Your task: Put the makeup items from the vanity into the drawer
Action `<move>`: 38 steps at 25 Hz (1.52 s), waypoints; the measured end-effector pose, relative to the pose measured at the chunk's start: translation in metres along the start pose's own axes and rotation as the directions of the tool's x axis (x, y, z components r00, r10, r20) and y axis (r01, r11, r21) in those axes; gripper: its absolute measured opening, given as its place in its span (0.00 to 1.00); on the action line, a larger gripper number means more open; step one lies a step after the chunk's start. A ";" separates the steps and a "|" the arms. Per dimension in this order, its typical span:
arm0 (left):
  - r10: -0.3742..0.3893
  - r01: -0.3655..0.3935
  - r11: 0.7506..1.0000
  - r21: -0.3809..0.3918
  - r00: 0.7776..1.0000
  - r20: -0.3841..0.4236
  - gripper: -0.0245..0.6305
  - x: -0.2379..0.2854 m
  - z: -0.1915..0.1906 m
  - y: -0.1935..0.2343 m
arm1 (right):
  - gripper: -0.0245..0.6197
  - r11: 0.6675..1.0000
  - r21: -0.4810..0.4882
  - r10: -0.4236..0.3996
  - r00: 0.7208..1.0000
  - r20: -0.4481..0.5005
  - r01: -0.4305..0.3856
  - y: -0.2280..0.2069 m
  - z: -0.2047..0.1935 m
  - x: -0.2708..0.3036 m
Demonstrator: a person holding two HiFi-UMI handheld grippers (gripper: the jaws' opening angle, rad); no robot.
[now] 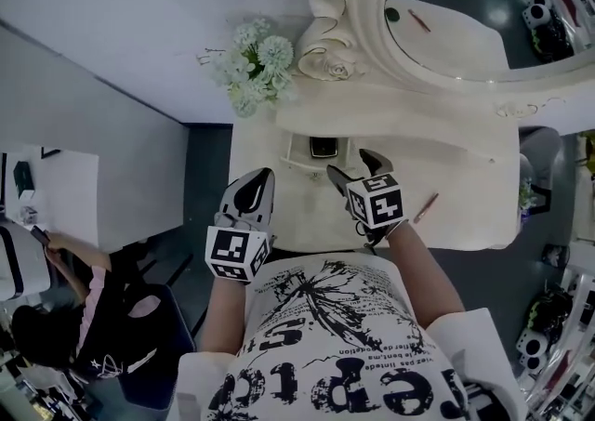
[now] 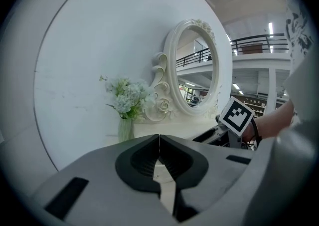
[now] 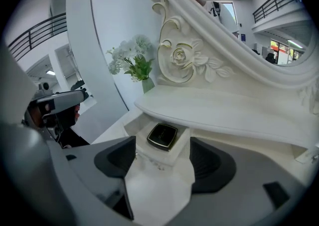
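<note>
Two grippers are in our hands at the front edge of the vanity (image 1: 465, 177). Our left gripper (image 2: 159, 142) has its jaws pressed together with nothing between them. It hangs over the vanity's front left corner and points toward the vase of flowers (image 2: 127, 98), which stands ahead of it and a little to its left.

Our right gripper (image 3: 163, 146) has its jaws spread wide and grips nothing. Straight ahead of it, just past the jaw tips and in line with the gap, we see the small drawer (image 3: 174, 154) pulled open. A black square compact (image 3: 162, 136) lies flat inside it, apart from both jaws. A reddish makeup pencil (image 1: 425, 208) lies on the vanity top to the right of the right gripper, near it but not touching. The oval mirror (image 1: 446, 19) stands beyond both grippers, farther ahead than the drawer.
</note>
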State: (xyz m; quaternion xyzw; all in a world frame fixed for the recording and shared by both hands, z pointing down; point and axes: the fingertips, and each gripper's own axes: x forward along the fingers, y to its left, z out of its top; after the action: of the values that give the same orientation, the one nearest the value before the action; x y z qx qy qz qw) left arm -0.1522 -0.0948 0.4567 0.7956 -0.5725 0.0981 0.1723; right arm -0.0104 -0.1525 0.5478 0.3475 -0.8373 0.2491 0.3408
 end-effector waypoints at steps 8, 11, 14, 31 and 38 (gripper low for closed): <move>-0.138 0.139 0.989 0.043 0.989 -0.045 0.07 0.036 -0.001 -0.043 | 0.56 0.977 0.137 -0.162 0.986 -0.033 0.165 -0.064 -0.059 -0.043; -0.174 0.178 0.983 0.055 0.982 -0.070 0.07 0.047 -0.007 -0.057 | 0.56 0.962 0.171 -0.202 0.976 -0.080 0.213 -0.082 -0.094 -0.052; -0.205 0.211 0.976 0.055 0.974 -0.101 0.07 0.053 -0.016 -0.072 | 0.56 0.947 0.207 -0.222 0.966 -0.132 0.246 -0.092 -0.129 -0.056; -0.223 0.235 0.970 0.061 0.961 -0.164 0.07 0.052 -0.039 -0.090 | 0.20 0.923 0.162 -0.320 0.929 -0.186 0.351 -0.113 -0.159 -0.058; -0.173 0.181 0.981 0.064 0.979 -0.112 0.07 0.044 -0.023 -0.066 | 0.19 0.941 0.119 -0.308 0.948 -0.078 0.316 -0.104 -0.092 -0.054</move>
State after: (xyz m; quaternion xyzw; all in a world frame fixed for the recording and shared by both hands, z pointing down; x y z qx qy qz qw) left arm -0.0744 -0.1061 0.4827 0.8428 -0.4856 0.1457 0.1810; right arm 0.1324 -0.1364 0.5856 0.4898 -0.7434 0.2560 0.3766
